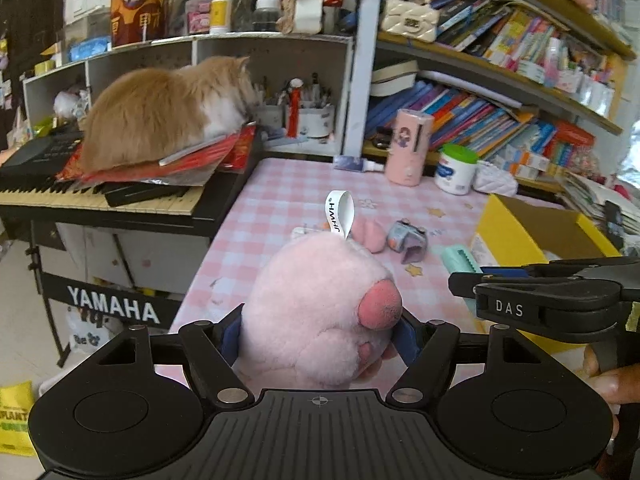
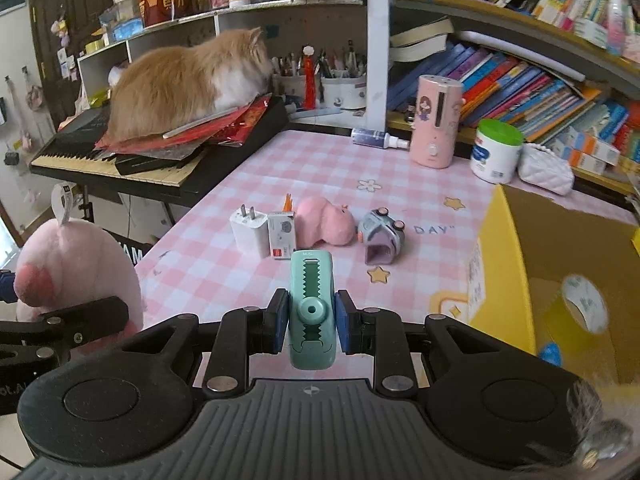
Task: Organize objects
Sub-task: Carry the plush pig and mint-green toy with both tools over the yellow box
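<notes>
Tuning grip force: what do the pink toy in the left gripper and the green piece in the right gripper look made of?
Pink toy: plush fabric, matte; the fuzzy nap and the dent where the left gripper squeezes it suggest soft stuffing. Green piece: probably hard moulded plastic, smooth with a slight sheen; crisp sawtooth edges, no give under the right gripper.

In the left wrist view the pink plush toy (image 1: 320, 312) held in the left tool (image 1: 320, 336) hides most of the small things on the worktop (image 1: 280, 184) beyond the tool; only a corner of the white charger (image 1: 298, 233) shows past it. The plush covers the tool's blue pads (image 1: 406, 340) almost wholly. To that tool's right, the right tool (image 1: 480, 270) runs off the picture's edge, as does the yellow box (image 1: 520, 232).

In the right wrist view the box (image 2: 504, 264) is cut off at the right edge, and the things inside it are too blurred to name. The plush (image 2: 76, 264) to the right tool's (image 2: 312, 320) left is partly cut off.
</notes>
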`<move>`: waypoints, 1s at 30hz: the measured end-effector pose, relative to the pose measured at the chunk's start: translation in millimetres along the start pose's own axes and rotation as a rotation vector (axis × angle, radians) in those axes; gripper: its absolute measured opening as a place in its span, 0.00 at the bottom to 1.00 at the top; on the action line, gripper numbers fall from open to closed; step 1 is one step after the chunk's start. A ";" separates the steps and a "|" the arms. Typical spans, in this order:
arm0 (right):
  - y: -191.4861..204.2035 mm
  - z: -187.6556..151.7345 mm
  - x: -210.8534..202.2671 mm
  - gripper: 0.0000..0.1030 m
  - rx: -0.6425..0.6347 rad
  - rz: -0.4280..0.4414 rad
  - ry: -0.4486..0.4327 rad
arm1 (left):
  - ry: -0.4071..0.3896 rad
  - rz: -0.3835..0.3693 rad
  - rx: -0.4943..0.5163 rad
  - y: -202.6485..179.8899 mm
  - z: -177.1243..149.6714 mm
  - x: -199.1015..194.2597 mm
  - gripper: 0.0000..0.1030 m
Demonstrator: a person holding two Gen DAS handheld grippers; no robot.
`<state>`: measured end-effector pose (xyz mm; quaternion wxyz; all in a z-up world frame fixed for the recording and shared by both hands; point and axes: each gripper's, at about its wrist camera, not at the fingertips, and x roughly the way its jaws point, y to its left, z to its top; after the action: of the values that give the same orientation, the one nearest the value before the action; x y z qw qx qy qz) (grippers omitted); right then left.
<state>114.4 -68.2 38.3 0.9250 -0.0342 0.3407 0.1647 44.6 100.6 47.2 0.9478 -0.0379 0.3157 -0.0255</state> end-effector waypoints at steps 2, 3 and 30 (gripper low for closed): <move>2.8 -5.9 -11.9 0.22 0.005 -0.014 -0.010 | -0.002 -0.010 0.002 0.1 -4.3 -6.5 0.70; 4.0 -8.8 -16.5 0.22 0.007 -0.021 -0.014 | -0.002 -0.014 0.002 1.0 -6.3 -9.4 0.70; -31.9 -116.5 -124.9 0.22 0.258 -0.231 0.024 | 0.093 -0.308 0.188 -70.7 -57.4 -39.6 0.70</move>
<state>-36.4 -153.8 27.7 0.9303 0.0440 0.3640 0.0116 -23.3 29.8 31.3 0.9163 0.0044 0.3461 -0.2014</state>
